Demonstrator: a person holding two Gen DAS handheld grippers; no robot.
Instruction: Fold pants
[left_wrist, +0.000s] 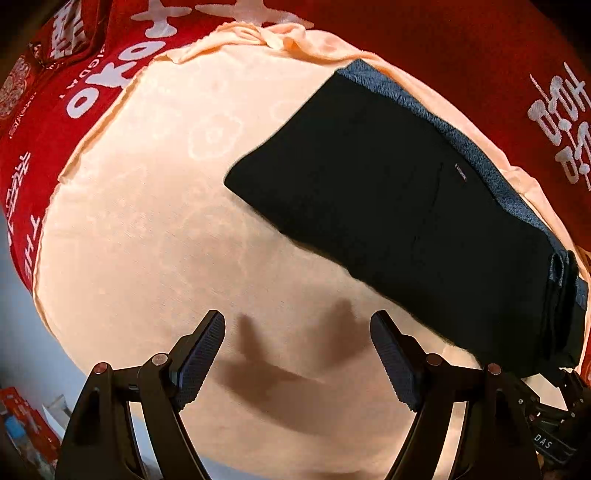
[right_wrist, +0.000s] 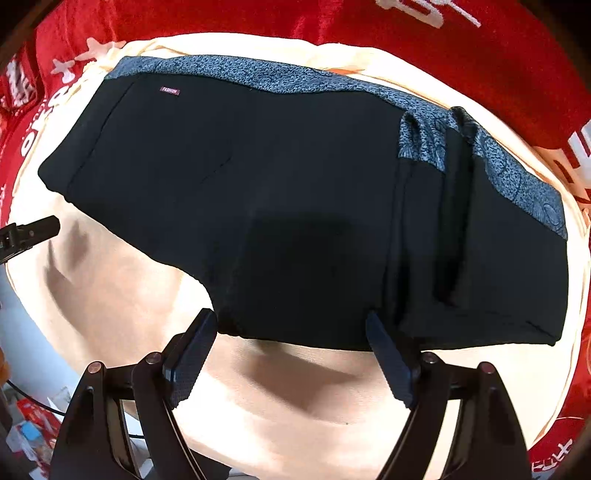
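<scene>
The black fabric pants with a blue-grey patterned lining (right_wrist: 295, 206) lie folded into a thick oblong bundle on a pale peach cloth with a faint floral print (left_wrist: 155, 229). That cloth is spread over a red fabric cover printed with white lettering (left_wrist: 66, 110).

The left gripper (left_wrist: 297, 354) stands wide, with nothing between its dark textured pads, and hovers above bare peach cloth. From it, the bundle sits ahead and to the right, apart from the fingers, and its own shadow falls on the cloth just ahead of it.

The right gripper (right_wrist: 291, 354) is also spread wide and holds nothing. The near edge of the pants lies just ahead of its fingertips and spans the gap between them; whether the tips touch the fabric cannot be told. A small label reading "FASHION" (right_wrist: 170, 91) shows on the far left part of the bundle, and the patterned lining runs along its far edge, with a folded layer standing up towards the right. The tip of the left gripper shows at the left edge of the right wrist view.
</scene>
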